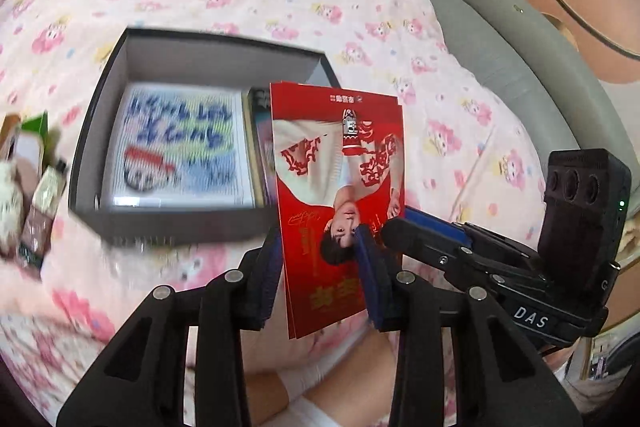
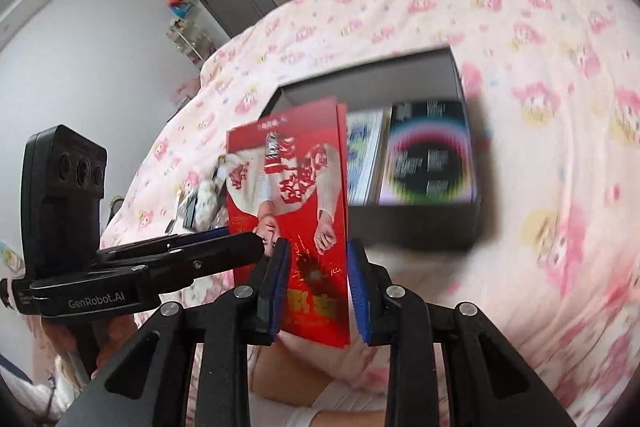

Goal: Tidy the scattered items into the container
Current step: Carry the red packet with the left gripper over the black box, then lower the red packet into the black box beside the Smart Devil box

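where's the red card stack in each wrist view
Left wrist: red card stack stands centre-right, upright before the box's right end.
Right wrist: red card stack stands centre-left, before the box's left end.
Shared landmark: the dark open box on the pink bedspread.

So there's a thin stack of red cards (image 1: 340,195) (image 2: 296,227) with an upside-down portrait printed on it, held upright on edge above the pink patterned bedding. Just behind it sits the dark open box (image 1: 100,107) (image 2: 420,223), already holding a white-and-blue printed item (image 1: 176,147) and a black booklet (image 2: 428,155) lying flat, side by side.
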`<state>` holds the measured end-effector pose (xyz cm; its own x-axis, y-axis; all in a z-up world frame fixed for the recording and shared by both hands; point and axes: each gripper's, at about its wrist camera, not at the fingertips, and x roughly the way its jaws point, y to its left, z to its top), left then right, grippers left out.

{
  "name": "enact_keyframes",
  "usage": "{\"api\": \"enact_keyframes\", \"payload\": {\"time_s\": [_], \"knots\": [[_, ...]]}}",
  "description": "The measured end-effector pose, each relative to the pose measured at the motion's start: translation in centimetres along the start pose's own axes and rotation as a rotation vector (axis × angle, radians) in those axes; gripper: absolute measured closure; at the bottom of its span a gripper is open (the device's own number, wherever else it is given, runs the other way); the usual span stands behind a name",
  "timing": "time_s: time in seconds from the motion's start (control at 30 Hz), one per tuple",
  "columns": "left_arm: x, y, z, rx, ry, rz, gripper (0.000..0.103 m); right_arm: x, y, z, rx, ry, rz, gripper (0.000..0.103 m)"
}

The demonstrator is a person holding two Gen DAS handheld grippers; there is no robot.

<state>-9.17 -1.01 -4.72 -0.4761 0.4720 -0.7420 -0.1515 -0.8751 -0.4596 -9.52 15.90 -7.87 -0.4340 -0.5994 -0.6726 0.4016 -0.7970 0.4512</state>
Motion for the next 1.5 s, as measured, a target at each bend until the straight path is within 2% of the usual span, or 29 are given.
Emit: {"api": "enact_keyframes", "payload": {"time_s": [0.2,0.3,0.33,0.43,0.6,0.73,0.83,0.93,1.03,1.23,1.37,1.43,1.5], "knots": [[3.4,1.9,4.4,-0.007,-0.023,0.042,0.068,2.5,-1.1,5.1,-0.036,0.01,0.003,0.078],[6.2,3.6,7.0,-0.039,0.002,0.031,0.068,5.1,-1.9,7.8,-0.07,0.036,-0.031,0.078],[6.9,4.0,7.6,-0.051,0.014,0.032,0.068,6.1,-2.5,8.5,-0.052,0.033,-0.07,0.078],[9.5,4.9,8.6,-0.062,0.052,0.055,0.068,8.4,-4.5,9.5,-0.019,0.063,-0.082,0.078],[13.7,5.7,8.0,-0.085,0.14,0.061,0.068,10.2,-6.0,8.3,-0.037,0.097,-0.141,0.078],[16.0,6.5,7.5,-0.148,0.184,0.043,0.066,11.2,-7.9,7.7,0.015,0.132,-0.171,0.078],[16.6,6.6,7.3,-0.157,0.191,0.045,0.066,11.0,-8.3,7.7,0.032,0.125,-0.162,0.078],[16.9,6.3,7.0,-0.12,0.2,0.133,0.068,10.6,-8.3,7.7,0.034,0.109,-0.164,0.078],[17.0,6.5,6.6,-0.125,0.226,0.113,0.068,9.6,-8.3,7.7,0.046,0.084,-0.163,0.078],[16.6,7.1,6.3,-0.16,0.2,0.123,0.068,7.1,-9.3,8.4,0.073,-0.012,-0.202,0.078],[17.6,5.8,5.6,-0.13,0.233,0.134,0.068,7.5,-10.5,8.5,0.103,0.002,-0.25,0.078],[18.0,4.9,5.2,-0.132,0.259,0.094,0.065,7.8,-10.8,8.5,0.104,0.01,-0.259,0.078],[18.0,3.9,4.8,-0.094,0.253,0.131,0.065,7.8,-11.0,8.5,0.11,0.012,-0.246,0.078]]}}
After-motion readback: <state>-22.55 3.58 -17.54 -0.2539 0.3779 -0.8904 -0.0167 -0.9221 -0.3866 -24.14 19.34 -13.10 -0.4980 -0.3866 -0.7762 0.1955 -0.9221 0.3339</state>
